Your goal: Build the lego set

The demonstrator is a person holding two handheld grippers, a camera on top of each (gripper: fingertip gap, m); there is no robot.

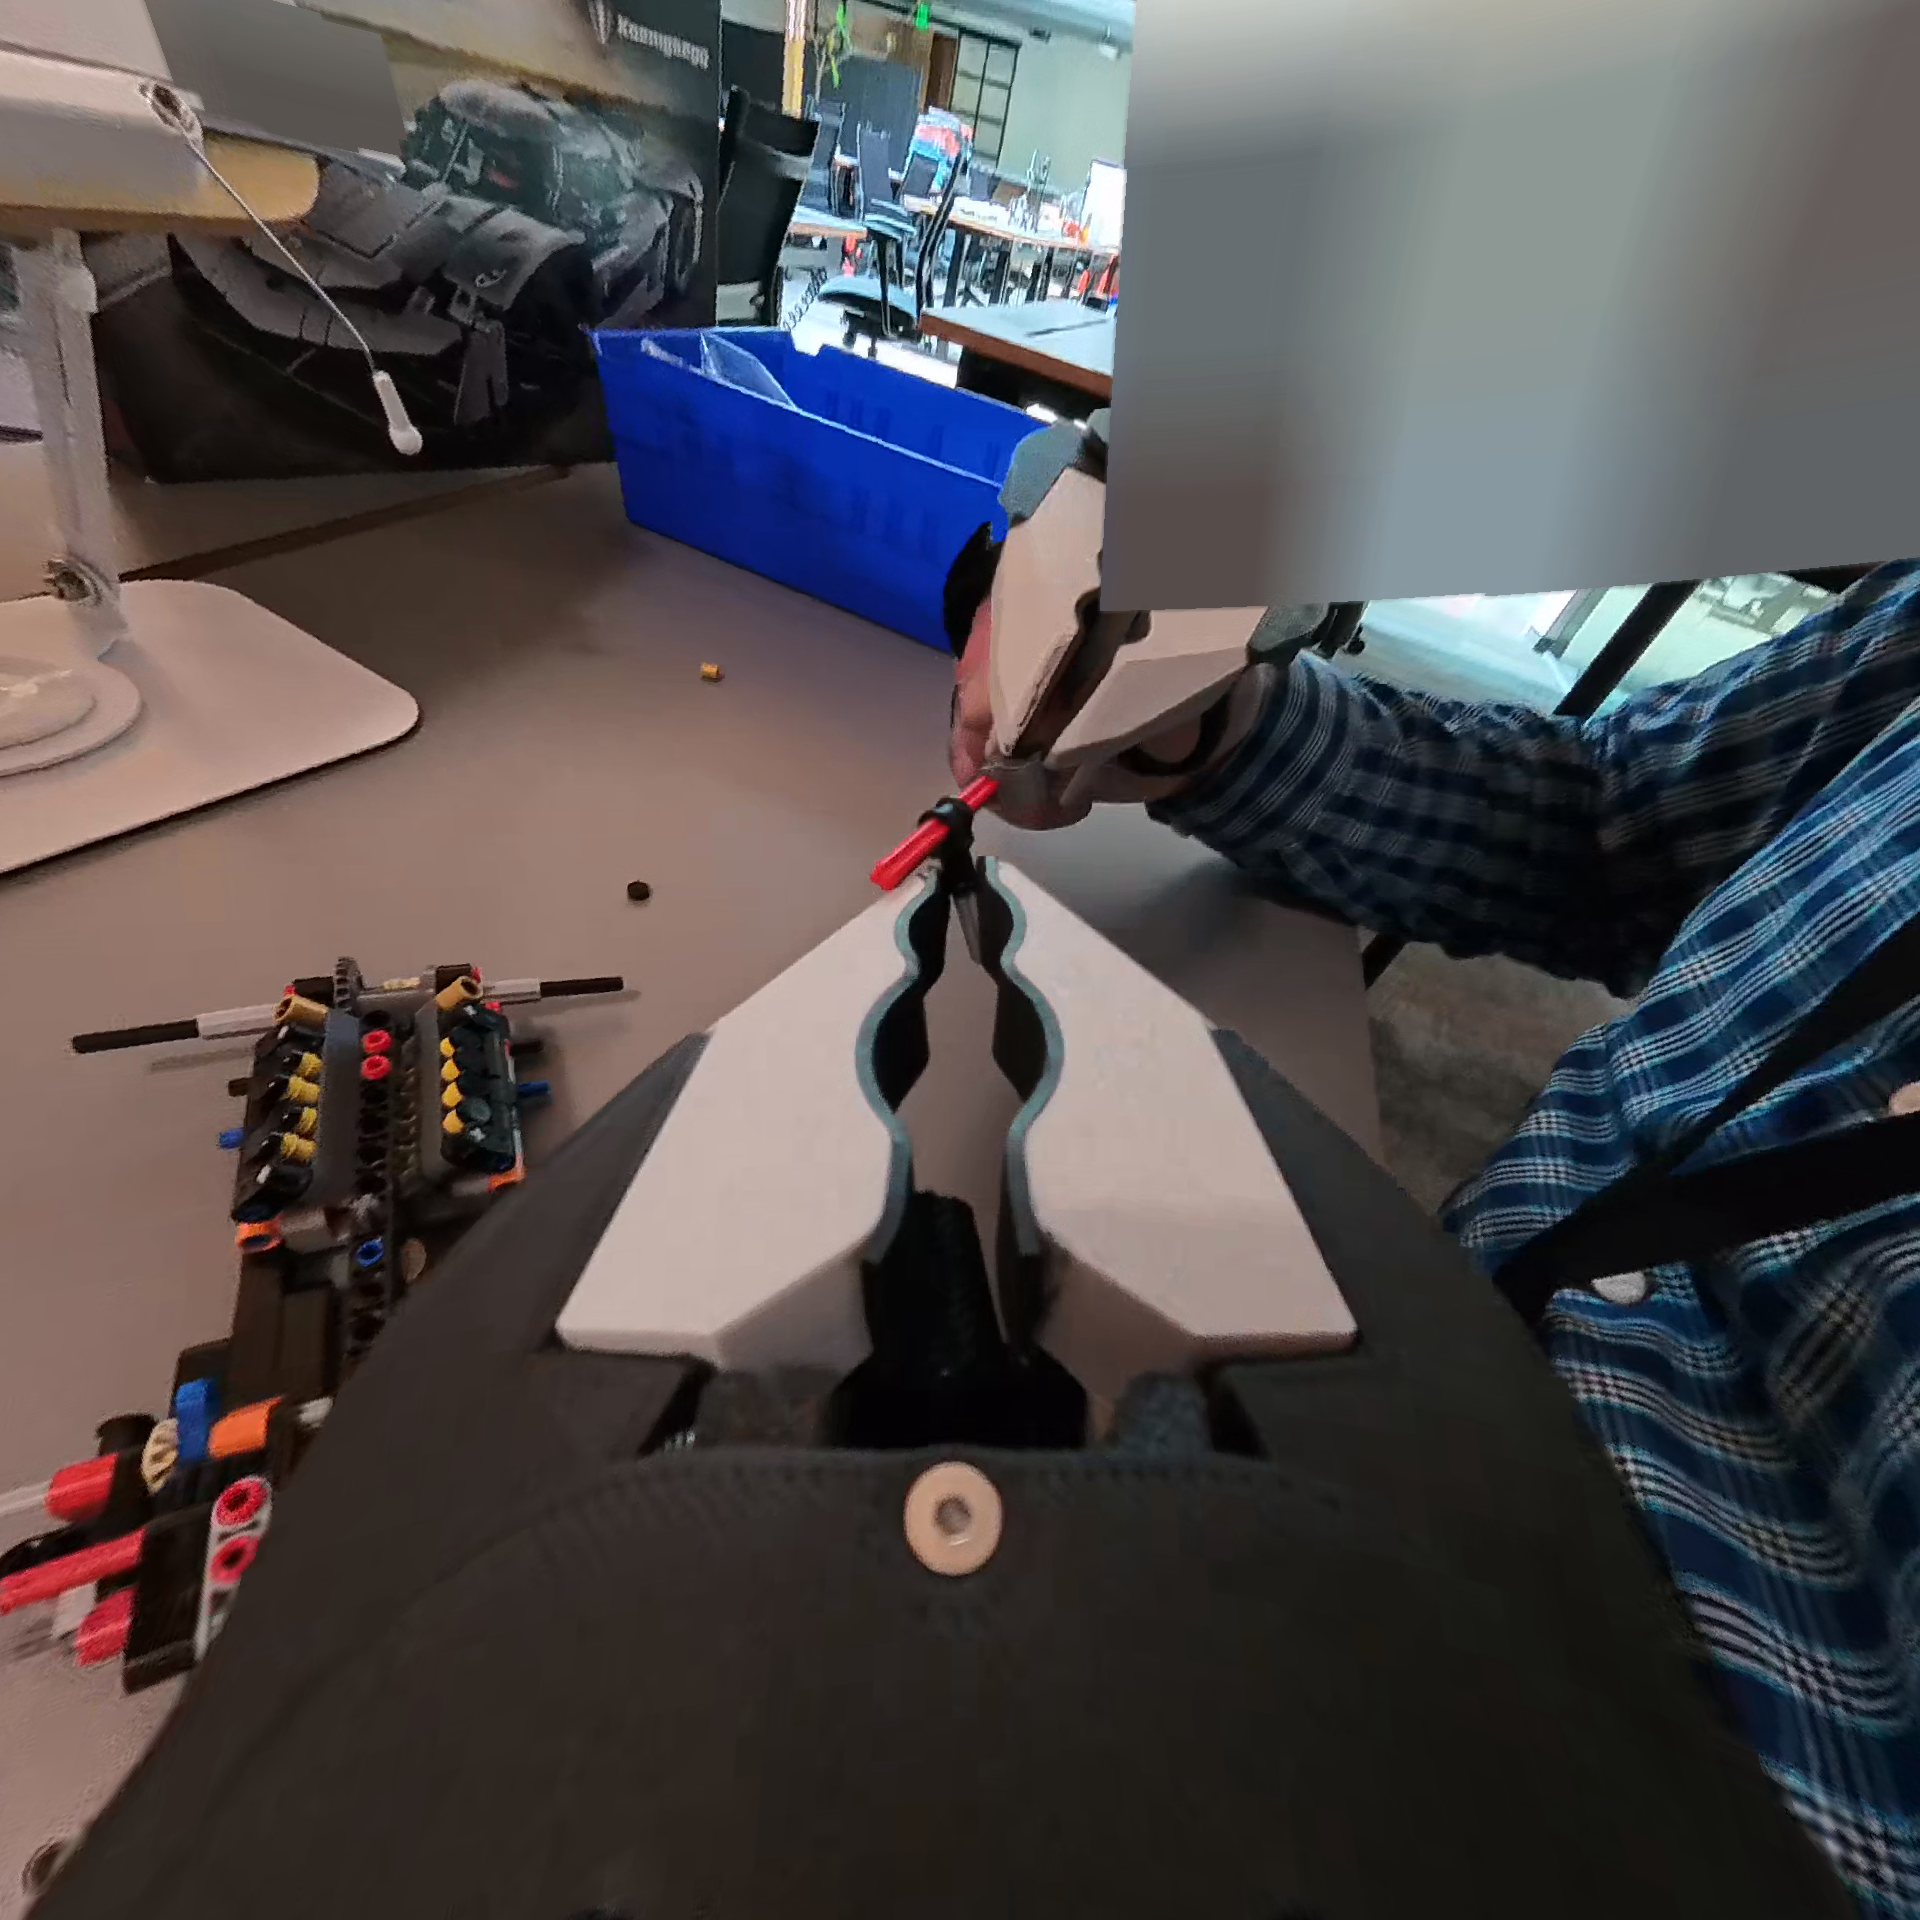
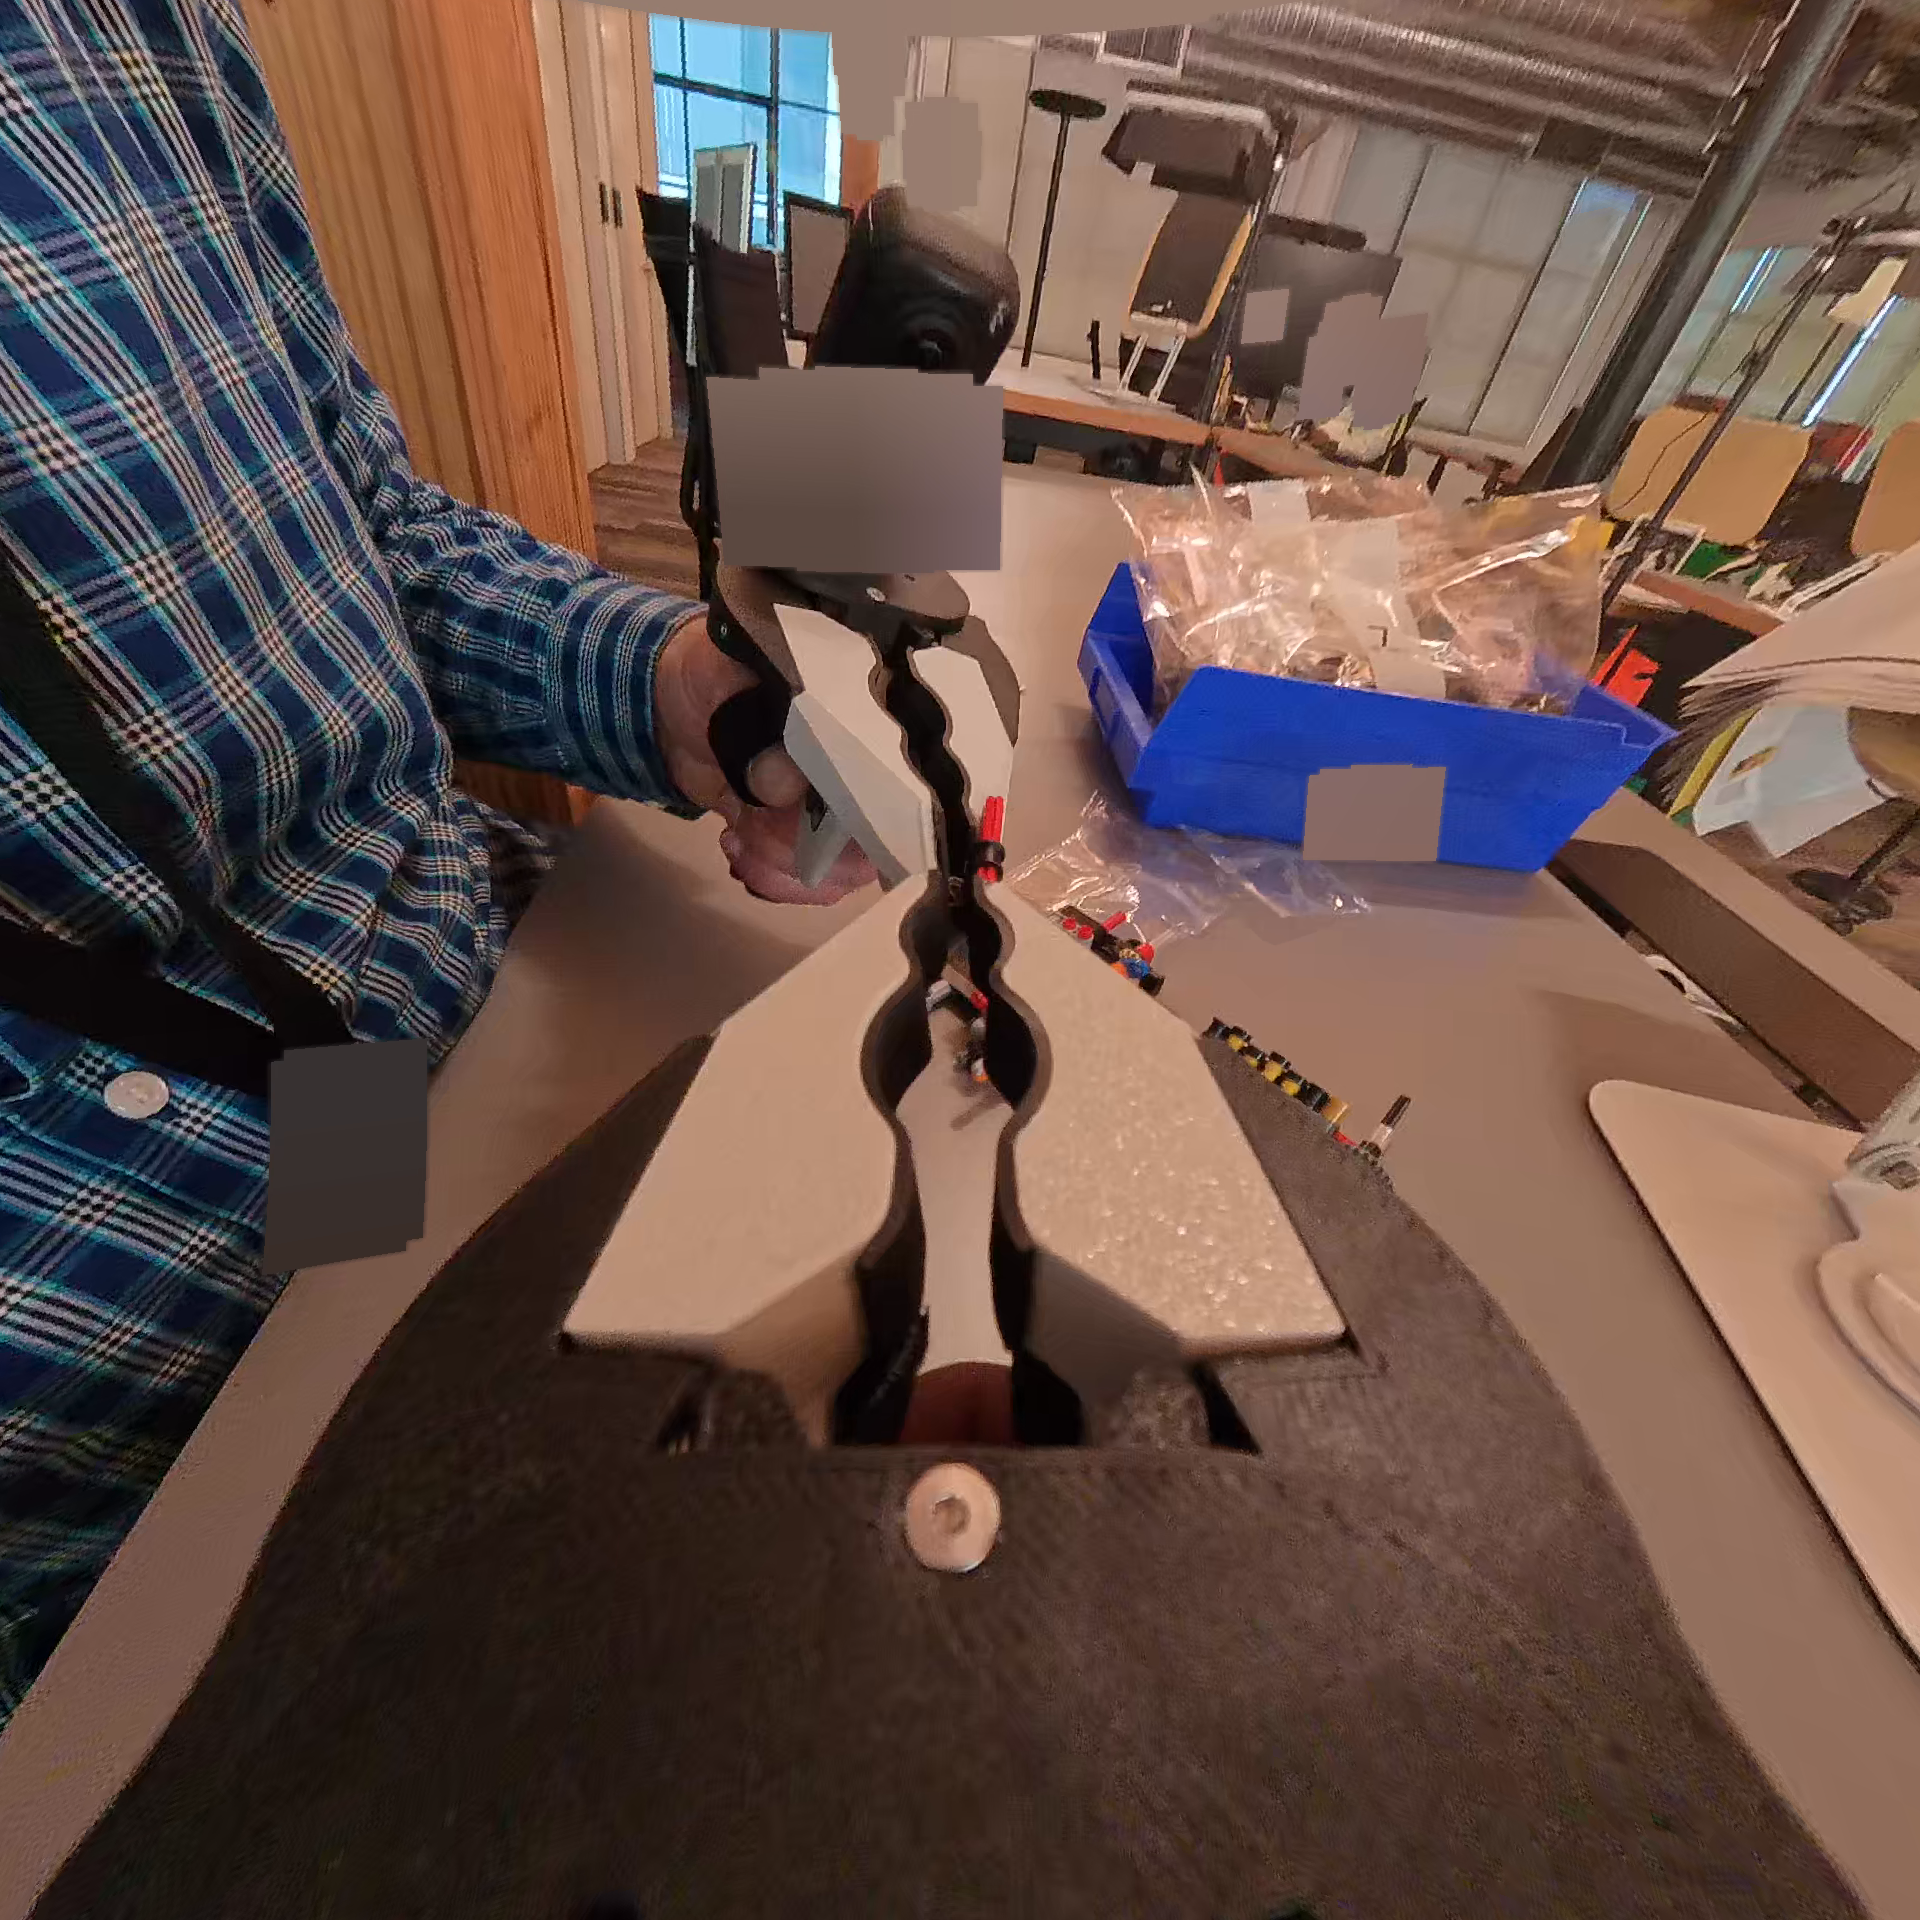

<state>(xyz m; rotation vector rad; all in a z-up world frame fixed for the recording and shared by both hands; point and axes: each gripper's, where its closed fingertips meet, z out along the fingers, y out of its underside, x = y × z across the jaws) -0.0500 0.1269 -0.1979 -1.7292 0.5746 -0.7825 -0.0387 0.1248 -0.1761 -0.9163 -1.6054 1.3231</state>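
My left gripper (image 1: 961,883) is shut on a small black connector (image 1: 958,868) that sits on a red axle (image 1: 914,847), held above the grey table. My right gripper (image 1: 1003,779) comes in from the far side and is shut on the axle's upper end. In the right wrist view my right gripper (image 2: 951,883) meets the left gripper's fingers (image 2: 940,748) tip to tip, with the red axle (image 2: 992,821) and its black connector (image 2: 987,854) beside them. The partly built lego model (image 1: 364,1122) lies on the table at the left, apart from both grippers.
A blue bin (image 1: 810,468) stands at the back; it holds clear plastic bags (image 2: 1351,582). Another clear bag (image 2: 1174,862) and loose pieces (image 2: 1122,951) lie before it. A white stand base (image 1: 208,707) sits far left. Two small loose pieces (image 1: 637,890) lie mid-table. The set's box (image 1: 468,260) stands behind. The tips of both grippers are at nearly the same place. The white stand base (image 1: 208,707) is about 35 cm from both grippers' fingertips.
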